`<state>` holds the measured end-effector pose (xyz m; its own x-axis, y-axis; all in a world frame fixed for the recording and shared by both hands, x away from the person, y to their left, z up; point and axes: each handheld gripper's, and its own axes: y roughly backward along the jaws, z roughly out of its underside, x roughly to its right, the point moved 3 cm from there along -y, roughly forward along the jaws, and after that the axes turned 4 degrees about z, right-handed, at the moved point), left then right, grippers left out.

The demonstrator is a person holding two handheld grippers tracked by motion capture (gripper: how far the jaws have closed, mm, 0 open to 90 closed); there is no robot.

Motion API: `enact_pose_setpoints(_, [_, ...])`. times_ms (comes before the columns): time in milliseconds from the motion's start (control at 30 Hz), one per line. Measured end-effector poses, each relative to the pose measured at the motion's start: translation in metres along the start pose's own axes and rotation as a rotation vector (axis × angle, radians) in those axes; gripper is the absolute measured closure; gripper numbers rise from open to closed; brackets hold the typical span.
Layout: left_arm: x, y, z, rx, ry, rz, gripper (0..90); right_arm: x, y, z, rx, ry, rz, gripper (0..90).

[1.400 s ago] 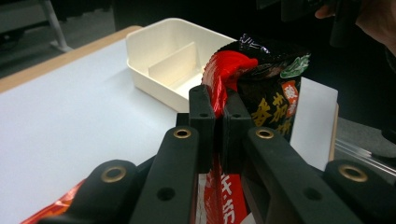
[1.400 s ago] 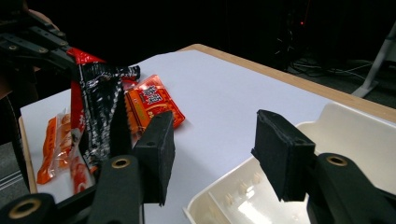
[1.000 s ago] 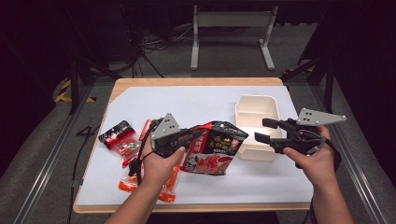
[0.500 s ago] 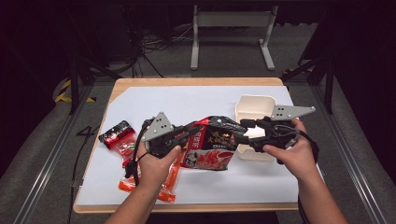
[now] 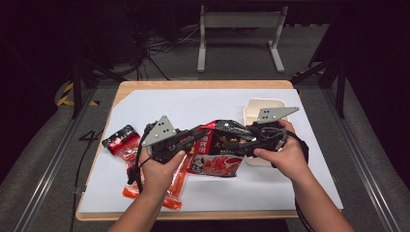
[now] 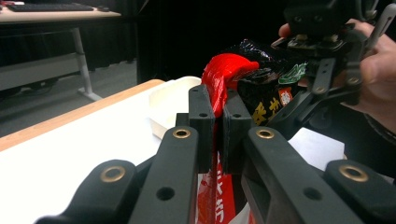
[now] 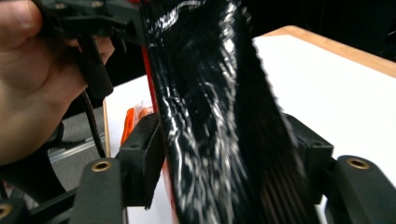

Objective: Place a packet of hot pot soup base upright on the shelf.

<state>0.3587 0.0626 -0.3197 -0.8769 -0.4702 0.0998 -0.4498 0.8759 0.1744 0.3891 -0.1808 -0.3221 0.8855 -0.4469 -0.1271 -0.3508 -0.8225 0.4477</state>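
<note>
we are in the step of taking the black and red snack bag (image 5: 220, 150) with both hands, above the white mat (image 5: 203, 104), near the white container (image 5: 256, 108). our left gripper (image 6: 215, 116) pinches its red edge tightly. our right gripper (image 7: 224, 154) has just been closing, with the bag's other end between its jaws; we cannot tell if the pads already press. next we probably must finish this grip before pulling.

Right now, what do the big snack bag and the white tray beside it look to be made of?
Bag: thin plastic film, glossy; it shows bright glare streaks and crinkles, with a ribbed sealed edge in the right gripper view. Tray: probably moulded plastic or foam, matte off-white; smooth rounded walls with no shine, so which of the two is unclear.
</note>
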Motion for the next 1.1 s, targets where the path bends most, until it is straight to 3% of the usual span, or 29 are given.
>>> enact_pose_setpoints(133, [0.001, 0.0, 0.0, 0.004, -0.005, 0.001, 86.0, -0.001, -0.006, -0.001, -0.051, 0.001, -0.009, 48.6])
enact_pose_setpoints(233, [0.0, 0.001, 0.0, 0.003, -0.002, 0.005, 85.8, 0.0, -0.007, -0.001, -0.058, 0.012, -0.012, 49.7])
enact_pose_setpoints(367, [0.0, 0.002, 0.0, 0.009, -0.004, -0.003, 85.6, -0.001, -0.008, -0.002, -0.076, 0.02, -0.04, 61.3])
enact_pose_setpoints(500, [0.0, 0.003, 0.0, 0.009, 0.0, 0.0, 85.5, -0.001, -0.008, -0.002, -0.083, 0.03, -0.036, 69.5])
enact_pose_setpoints(733, [-0.004, 0.004, 0.001, 0.008, 0.015, 0.014, 83.0, -0.001, -0.007, -0.005, -0.084, 0.049, -0.038, 75.1])
enact_pose_setpoints(1100, [-0.01, 0.01, 0.004, 0.002, 0.033, 0.006, 79.8, 0.002, -0.004, -0.017, -0.05, 0.032, -0.046, 80.2])
